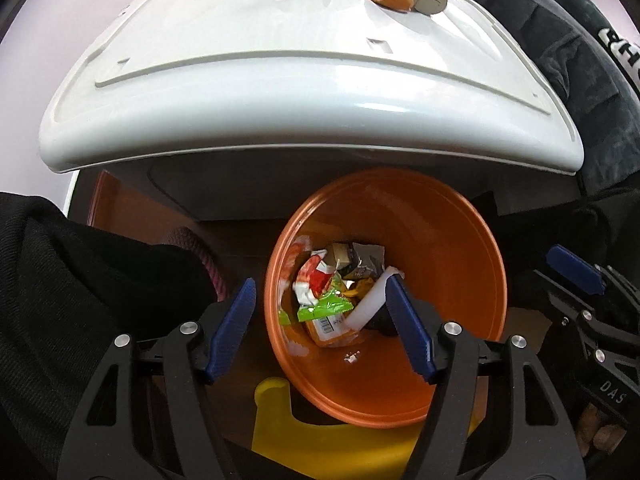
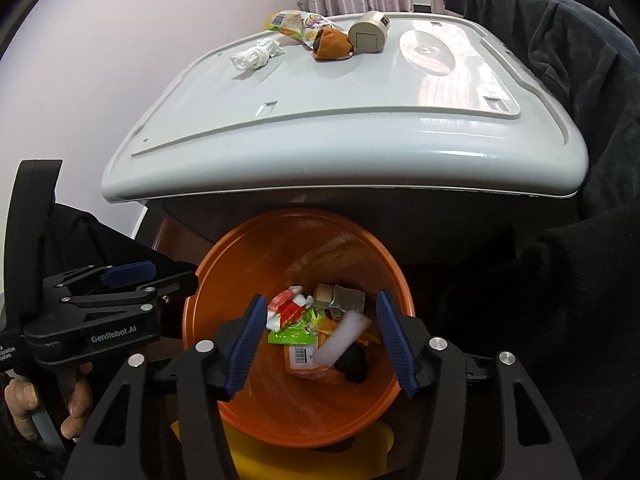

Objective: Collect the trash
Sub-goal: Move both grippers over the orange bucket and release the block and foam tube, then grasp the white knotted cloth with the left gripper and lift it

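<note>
Left gripper (image 1: 320, 330): pointing down over the bin mouth, jaws apart, nothing between the pads.
Right gripper (image 2: 320, 342): beside it over the same bin, jaws apart and empty; a blurred white piece (image 2: 340, 340) shows below them, apparently falling.
Orange bin (image 2: 384, 392): on the floor just in front of the white appliance, holding wrappers in red, green and orange, a barcode label (image 2: 301, 354) and small cardboard bits.
Step in hand: by my judgement a drop-off; both tools are empty above the bin.
White appliance lid (image 2: 340, 140): above and behind the bin, with more trash at its far edge.
Trash left: a crumpled white tissue (image 2: 256, 54), a printed snack wrapper (image 2: 298, 24), an orange-brown piece with a dark end (image 2: 332, 44), a small beige tape roll (image 2: 370, 32).
Next move: probably lift clear of the bin, reach to the far edge, close on one piece; the tissue lies apart from the rest, while the other three are bunched.
</note>
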The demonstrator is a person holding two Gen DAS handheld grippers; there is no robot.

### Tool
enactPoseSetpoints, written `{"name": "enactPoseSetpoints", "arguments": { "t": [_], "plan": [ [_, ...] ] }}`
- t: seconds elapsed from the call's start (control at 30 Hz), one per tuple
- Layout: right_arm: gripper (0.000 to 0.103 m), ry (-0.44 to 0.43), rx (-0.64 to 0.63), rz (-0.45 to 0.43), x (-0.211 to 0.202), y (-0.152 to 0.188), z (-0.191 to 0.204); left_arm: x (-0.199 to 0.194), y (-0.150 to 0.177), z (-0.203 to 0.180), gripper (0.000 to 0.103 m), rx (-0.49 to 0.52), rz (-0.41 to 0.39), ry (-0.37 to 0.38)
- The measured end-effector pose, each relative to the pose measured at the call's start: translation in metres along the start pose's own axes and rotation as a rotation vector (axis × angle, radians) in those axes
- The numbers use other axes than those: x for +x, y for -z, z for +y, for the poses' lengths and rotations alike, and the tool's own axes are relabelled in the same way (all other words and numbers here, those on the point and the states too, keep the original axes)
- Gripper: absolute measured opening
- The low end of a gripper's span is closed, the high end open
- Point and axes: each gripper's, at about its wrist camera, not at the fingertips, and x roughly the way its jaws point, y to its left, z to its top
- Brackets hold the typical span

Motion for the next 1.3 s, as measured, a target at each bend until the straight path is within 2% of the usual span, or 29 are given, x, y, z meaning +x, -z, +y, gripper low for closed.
{"name": "enactPoseSetpoints", "arguments": {
  "t": [0.13,0.2,0.37,0.47,0.6,0.73,0.93,1.07,1.13,1.17,1.2,1.3],
  "plan": [
    [0.069,-0.020,0.031,-0.029,-0.007,-0.007,-0.005,-0.012,-0.011,0.010,0.066,-0.026,-0.053,0.032],
    [0.072,-0.030,0.047,-0.034,-0.009,-0.010,-0.009,-0.017,-0.023,0.014,0.070,-0.036,-0.084,0.041],
    [0.080,-0.030,0.059,-0.055,-0.009,-0.029,-0.016,-0.026,-0.078,0.026,0.071,-0.066,-0.184,-0.013],
    [0.081,-0.025,0.054,-0.076,-0.008,-0.044,-0.020,-0.023,-0.119,0.031,0.071,-0.085,-0.213,-0.006],
    [0.089,-0.007,0.045,-0.128,-0.010,-0.064,-0.024,-0.009,-0.175,0.018,0.071,-0.017,-0.244,-0.047],
    [0.089,-0.025,0.084,-0.154,-0.006,-0.070,-0.035,0.015,-0.228,0.006,0.071,0.057,-0.270,-0.096],
    [0.089,-0.069,0.179,-0.127,0.004,-0.067,-0.052,0.044,-0.274,0.021,0.071,0.102,-0.275,-0.085],
    [0.089,-0.083,0.192,-0.122,0.009,-0.068,-0.053,0.064,-0.287,0.019,0.071,0.137,-0.274,-0.101],
    [0.089,-0.089,0.190,-0.113,0.011,-0.067,-0.051,0.074,-0.290,0.018,0.055,0.151,-0.256,-0.103],
    [0.089,-0.089,0.186,-0.109,0.012,-0.067,-0.050,0.079,-0.290,0.017,0.043,0.154,-0.245,-0.101],
    [0.089,-0.088,0.183,-0.109,0.012,-0.067,-0.050,0.078,-0.289,0.017,0.035,0.153,-0.263,-0.094],
    [0.089,-0.081,0.180,-0.115,0.011,-0.067,-0.049,0.077,-0.280,0.016,0.034,0.151,-0.280,-0.129]
  ]
}}
